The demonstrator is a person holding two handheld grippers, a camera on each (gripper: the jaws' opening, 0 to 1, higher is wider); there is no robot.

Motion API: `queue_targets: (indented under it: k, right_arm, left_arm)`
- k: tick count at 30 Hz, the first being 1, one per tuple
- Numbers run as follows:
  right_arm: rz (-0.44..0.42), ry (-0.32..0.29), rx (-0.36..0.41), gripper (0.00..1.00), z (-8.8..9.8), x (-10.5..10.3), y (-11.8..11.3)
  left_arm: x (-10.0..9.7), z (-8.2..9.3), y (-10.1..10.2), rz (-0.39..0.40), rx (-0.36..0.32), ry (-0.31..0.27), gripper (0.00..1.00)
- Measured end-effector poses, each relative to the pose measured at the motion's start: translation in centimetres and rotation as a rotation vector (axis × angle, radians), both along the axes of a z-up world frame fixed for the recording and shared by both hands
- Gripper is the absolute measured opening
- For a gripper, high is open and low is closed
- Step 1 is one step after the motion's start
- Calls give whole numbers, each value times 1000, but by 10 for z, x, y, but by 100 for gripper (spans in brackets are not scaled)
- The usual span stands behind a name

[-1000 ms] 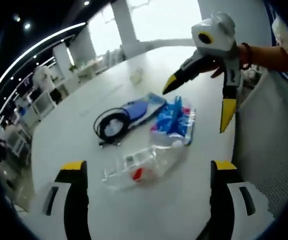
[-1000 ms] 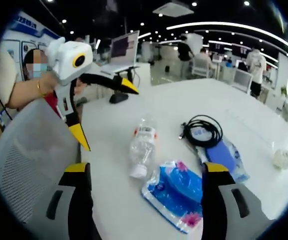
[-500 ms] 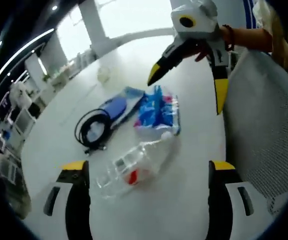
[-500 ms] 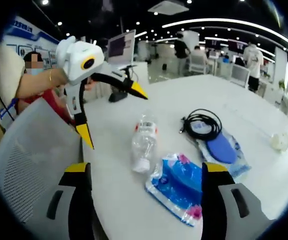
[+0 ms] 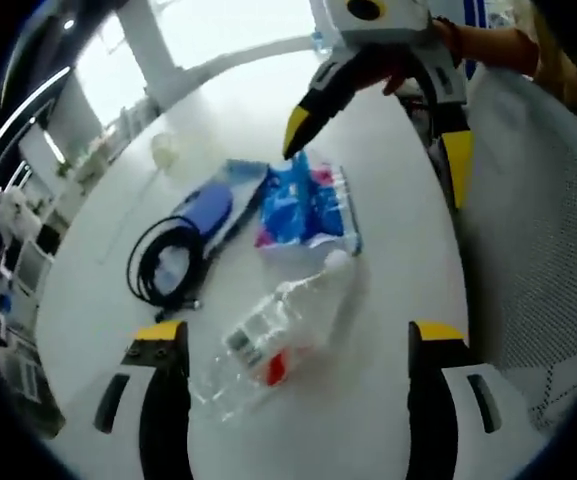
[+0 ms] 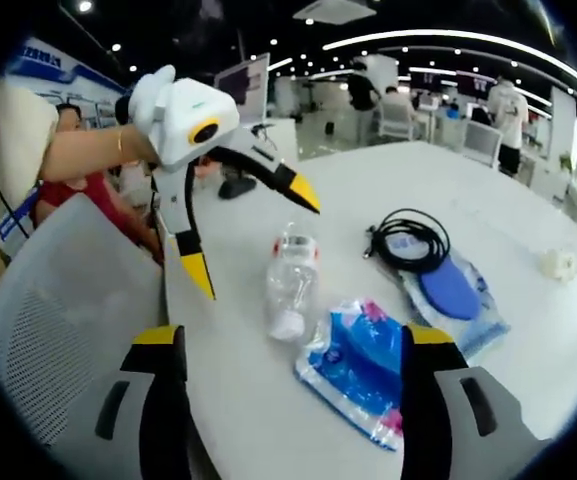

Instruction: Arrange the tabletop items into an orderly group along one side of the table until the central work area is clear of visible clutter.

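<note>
We see an empty clear bottle (image 5: 283, 325) lying on its side beside the blue pack (image 5: 306, 207), both grippers (image 5: 286, 345) (image 6: 286, 345) with jaws apart.

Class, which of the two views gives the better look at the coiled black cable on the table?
The right gripper view: the black cable lies as an open, unobstructed loop beyond the blue pouch. In the left gripper view the cable shows too, whole but more stretched near the picture's left side.
</note>
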State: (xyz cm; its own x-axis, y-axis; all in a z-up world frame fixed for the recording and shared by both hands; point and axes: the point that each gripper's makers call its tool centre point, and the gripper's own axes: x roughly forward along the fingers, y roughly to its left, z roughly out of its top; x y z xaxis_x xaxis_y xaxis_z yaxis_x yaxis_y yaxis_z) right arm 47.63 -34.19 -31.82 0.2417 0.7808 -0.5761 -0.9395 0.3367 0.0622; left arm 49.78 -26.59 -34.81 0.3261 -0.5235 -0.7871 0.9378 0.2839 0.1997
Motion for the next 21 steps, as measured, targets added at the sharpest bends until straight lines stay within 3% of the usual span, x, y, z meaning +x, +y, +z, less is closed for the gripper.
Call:
queue_targets:
  k: [8, 12, 14, 21]
  right_arm:
    - [-6, 3, -18, 85, -4, 0, -3]
    - [-13, 5, -18, 83, -5, 2, -4]
    - [-12, 6, -15, 81, -5, 2, -4]
    - [-6, 9, -26, 81, -7, 1, -4]
  left_arm:
    - [6, -13, -4, -65, 47, 34, 80]
    - [3, -21, -7, -94, 79, 94, 79]
    - [2, -23, -9, -144, 110, 86, 77]
    - [0, -35, -14, -199, 151, 122, 69]
